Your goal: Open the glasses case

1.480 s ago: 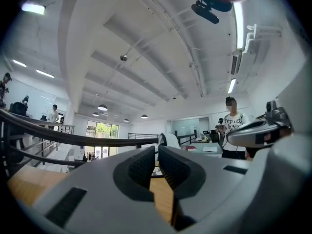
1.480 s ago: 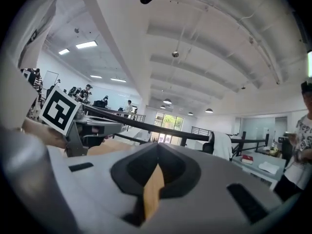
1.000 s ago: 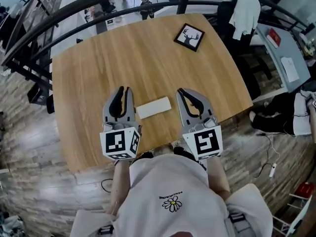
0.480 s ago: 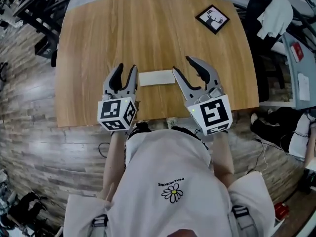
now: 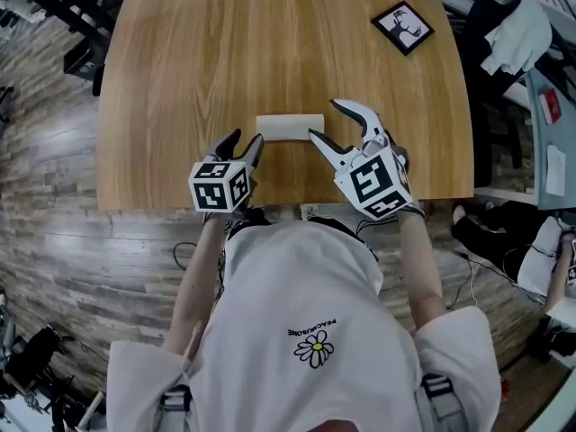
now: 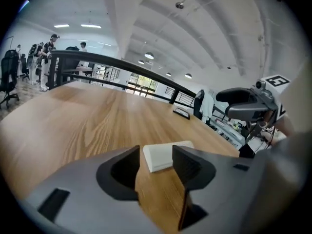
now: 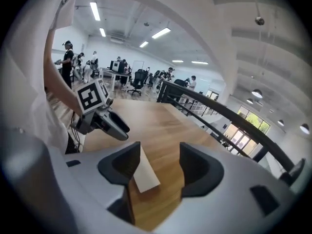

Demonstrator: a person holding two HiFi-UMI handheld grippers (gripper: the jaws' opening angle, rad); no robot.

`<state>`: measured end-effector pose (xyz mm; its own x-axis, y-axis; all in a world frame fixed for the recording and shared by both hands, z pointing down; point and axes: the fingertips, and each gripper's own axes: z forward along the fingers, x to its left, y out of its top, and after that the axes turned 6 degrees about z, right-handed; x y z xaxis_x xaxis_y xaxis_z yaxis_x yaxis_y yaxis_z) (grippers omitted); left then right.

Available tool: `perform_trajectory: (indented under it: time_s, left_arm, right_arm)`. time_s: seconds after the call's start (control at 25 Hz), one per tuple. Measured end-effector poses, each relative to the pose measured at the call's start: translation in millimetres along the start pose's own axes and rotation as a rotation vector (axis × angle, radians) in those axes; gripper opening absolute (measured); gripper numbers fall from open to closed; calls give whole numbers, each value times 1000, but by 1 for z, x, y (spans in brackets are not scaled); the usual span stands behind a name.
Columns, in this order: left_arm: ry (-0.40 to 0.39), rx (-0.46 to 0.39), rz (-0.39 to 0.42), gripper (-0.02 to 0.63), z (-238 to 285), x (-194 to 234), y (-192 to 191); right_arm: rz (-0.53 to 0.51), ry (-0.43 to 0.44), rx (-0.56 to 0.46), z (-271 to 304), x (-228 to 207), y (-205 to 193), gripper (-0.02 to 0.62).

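Observation:
A closed white glasses case [image 5: 290,126] lies flat on the wooden table [image 5: 180,79], near its front edge. My left gripper [image 5: 247,139] is low at the case's near-left end; its jaws are opening, and the case [image 6: 165,155] shows just ahead through the gap, untouched. My right gripper [image 5: 324,120] is at the case's right end; its jaws are opening wide. The case [image 7: 144,174] lies by the left finger [image 7: 124,162], and nothing is pressed between the pads. Each gripper view also shows the other gripper: the right gripper [image 6: 246,101] and the left gripper [image 7: 100,113].
A black-framed deer picture [image 5: 402,27] lies at the table's far right corner. The table's front edge [image 5: 270,203] runs just under my hands. A dark railing [image 6: 122,65] borders the far side. A chair with clothes [image 5: 513,25] stands to the right.
Both grippers came down from above the table to the case's two ends. Their jaws went from shut to open. The case has not moved on the table.

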<state>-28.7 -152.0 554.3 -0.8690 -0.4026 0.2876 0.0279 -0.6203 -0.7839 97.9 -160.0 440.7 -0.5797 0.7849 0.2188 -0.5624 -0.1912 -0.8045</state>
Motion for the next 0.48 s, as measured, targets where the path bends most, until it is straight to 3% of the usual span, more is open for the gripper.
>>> perform_trajectory:
  time_s: [0.28,0.48]
  left_arm:
    - [-9,152,46,227,22,-6,-40]
    - [-28,203,-10,217,31,-6,-51]
  right_arm:
    - [-208,86,200,37,21,-63,238]
    - [-293,138,291,54,33,-92,238]
